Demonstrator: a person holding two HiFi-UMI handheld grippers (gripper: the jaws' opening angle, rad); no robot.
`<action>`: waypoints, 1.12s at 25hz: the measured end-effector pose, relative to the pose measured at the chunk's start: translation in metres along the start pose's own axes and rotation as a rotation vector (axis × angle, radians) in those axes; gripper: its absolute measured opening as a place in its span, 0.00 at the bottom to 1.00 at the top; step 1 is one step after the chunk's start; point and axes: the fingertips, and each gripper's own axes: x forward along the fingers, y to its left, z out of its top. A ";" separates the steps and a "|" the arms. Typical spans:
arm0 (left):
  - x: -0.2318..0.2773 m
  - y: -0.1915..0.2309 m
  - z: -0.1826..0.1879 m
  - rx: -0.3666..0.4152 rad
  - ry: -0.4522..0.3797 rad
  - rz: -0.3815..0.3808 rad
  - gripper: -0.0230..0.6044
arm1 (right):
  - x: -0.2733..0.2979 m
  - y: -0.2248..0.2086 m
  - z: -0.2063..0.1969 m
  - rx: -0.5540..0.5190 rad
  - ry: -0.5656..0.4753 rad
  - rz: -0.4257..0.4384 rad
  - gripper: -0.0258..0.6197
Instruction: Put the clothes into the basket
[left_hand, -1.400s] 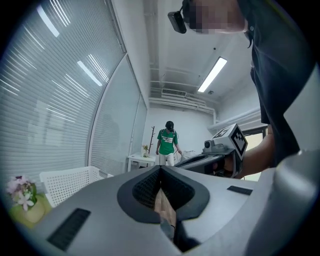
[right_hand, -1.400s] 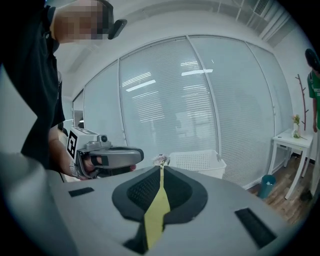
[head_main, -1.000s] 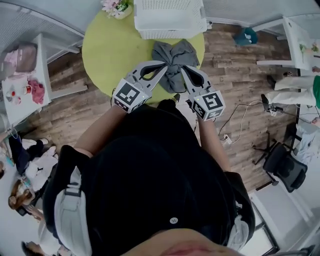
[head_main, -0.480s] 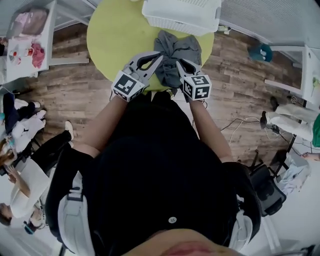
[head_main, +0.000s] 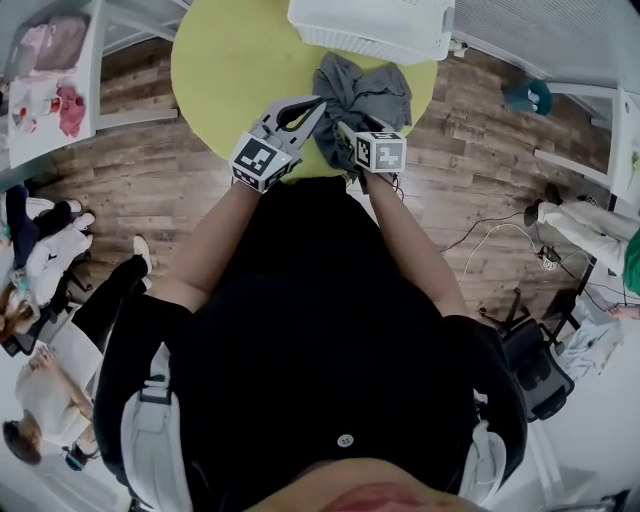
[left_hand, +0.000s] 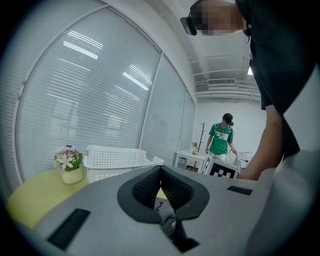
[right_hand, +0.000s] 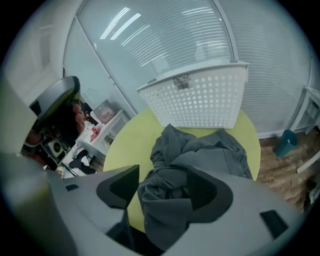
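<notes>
Left tongs (head_main: 318, 100) (left_hand: 161, 169): the jaws were closed, pad tips pressed together, pointing across the desk at the left edge of the garment. A dark scrap of cloth showed through the gap behind the tips in the left gripper view; whether any fold was actually pinched could not be settled. Right tongs (head_main: 350, 130) (right_hand: 165, 180): the jaws stood apart, straddling the near end of the grey garment (head_main: 365, 90) (right_hand: 200, 150), with its knotted, bunched middle lying between the two pads. The cloth touched the right-hand pad and sat just beside the other. The garment lay crumpled on the near right part of the round yellow-green desk (head_main: 230, 70) (right_hand: 135, 145), its lower fold hanging past the desk's near edge towards the person. Its far end spread out just in front of the white perforated basket (head_main: 375, 25) (right_hand: 200, 100) (left_hand: 117, 160), near the basket wall but outside it. The basket stood upright at the far side of the desk, against the blinds. A small pot of pale flowers (left_hand: 70, 165) stood on the desk to the left of the basket. Wood-plank floor (head_main: 130, 170) surrounded the desk. Further back in the room, a person in a green shirt (left_hand: 220, 140) stood near a white side table.
</notes>
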 end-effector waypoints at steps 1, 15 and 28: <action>0.001 0.001 -0.002 0.004 0.005 -0.007 0.05 | 0.007 -0.002 -0.003 0.021 0.014 -0.011 0.51; -0.007 0.010 -0.019 -0.007 0.059 -0.027 0.05 | 0.087 -0.032 -0.020 -0.001 0.156 -0.258 0.73; -0.023 0.031 -0.022 -0.007 0.074 -0.024 0.05 | 0.107 -0.053 -0.026 -0.033 0.186 -0.306 0.73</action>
